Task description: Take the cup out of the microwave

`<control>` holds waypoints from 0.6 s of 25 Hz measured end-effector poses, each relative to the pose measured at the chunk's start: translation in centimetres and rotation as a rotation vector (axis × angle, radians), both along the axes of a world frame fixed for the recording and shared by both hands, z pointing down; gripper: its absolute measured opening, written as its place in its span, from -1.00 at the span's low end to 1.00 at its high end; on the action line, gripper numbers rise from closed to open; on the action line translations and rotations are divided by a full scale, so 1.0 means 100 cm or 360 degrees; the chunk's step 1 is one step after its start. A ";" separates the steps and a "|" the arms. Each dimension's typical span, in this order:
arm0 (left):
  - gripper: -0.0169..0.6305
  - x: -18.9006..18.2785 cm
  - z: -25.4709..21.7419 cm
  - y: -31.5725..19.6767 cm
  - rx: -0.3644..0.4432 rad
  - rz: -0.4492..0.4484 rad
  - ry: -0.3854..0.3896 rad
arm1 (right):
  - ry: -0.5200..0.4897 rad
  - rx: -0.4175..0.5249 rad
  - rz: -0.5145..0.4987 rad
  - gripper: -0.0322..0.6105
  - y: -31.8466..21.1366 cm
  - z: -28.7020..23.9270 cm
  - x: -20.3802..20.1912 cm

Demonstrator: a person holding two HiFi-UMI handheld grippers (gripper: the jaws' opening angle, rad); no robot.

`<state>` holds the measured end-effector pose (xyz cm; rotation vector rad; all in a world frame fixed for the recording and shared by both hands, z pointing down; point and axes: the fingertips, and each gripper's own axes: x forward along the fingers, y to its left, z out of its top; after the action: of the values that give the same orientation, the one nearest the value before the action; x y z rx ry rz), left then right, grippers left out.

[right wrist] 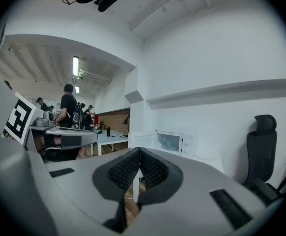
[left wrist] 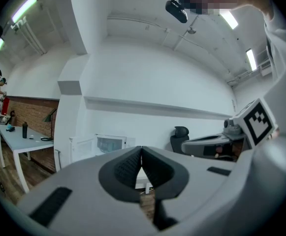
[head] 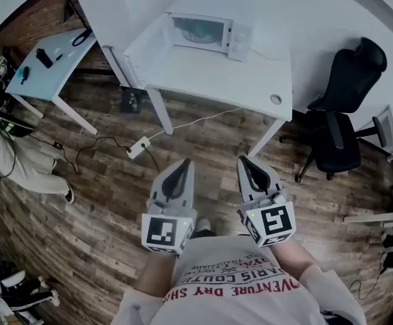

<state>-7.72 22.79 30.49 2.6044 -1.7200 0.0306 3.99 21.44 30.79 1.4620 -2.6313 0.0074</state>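
A white microwave (head: 203,32) stands at the back of a white table (head: 210,80), its door closed; through the glass I make out a pale shape, but I cannot tell a cup. The same microwave (left wrist: 108,144) shows far ahead in the left gripper view, and the microwave (right wrist: 170,141) in the right gripper view. My left gripper (head: 180,165) and right gripper (head: 245,161) hang side by side over the wooden floor, well short of the table. Both are shut and hold nothing.
A black office chair (head: 341,107) stands right of the table. A power strip (head: 139,147) and cables lie on the floor in front of it. A second white table (head: 47,63) with small items is at the left, and a person (head: 13,158) stands beside it.
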 end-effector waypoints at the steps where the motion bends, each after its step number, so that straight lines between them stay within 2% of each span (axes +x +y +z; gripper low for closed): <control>1: -0.92 -0.009 0.001 -0.009 -0.0010 -0.0005 0.0001 | -0.0006 0.0004 0.0019 -0.87 -0.012 0.000 -0.006; 5: -0.92 -0.028 0.004 -0.040 -0.0026 0.0037 0.0043 | -0.0019 -0.0021 0.0062 -0.87 -0.053 0.005 -0.023; 9: -0.92 -0.030 0.017 -0.079 -0.0043 0.0070 0.0010 | -0.0033 -0.0016 0.0065 -0.87 -0.099 0.012 -0.029; 15: -0.92 -0.030 0.027 -0.164 -0.0059 0.0005 -0.0019 | -0.0054 -0.0022 0.0014 -0.87 -0.188 0.021 -0.029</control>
<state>-10.71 6.38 33.19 2.5860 -1.7022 0.0770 1.09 2.63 32.89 1.4820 -2.6463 0.0516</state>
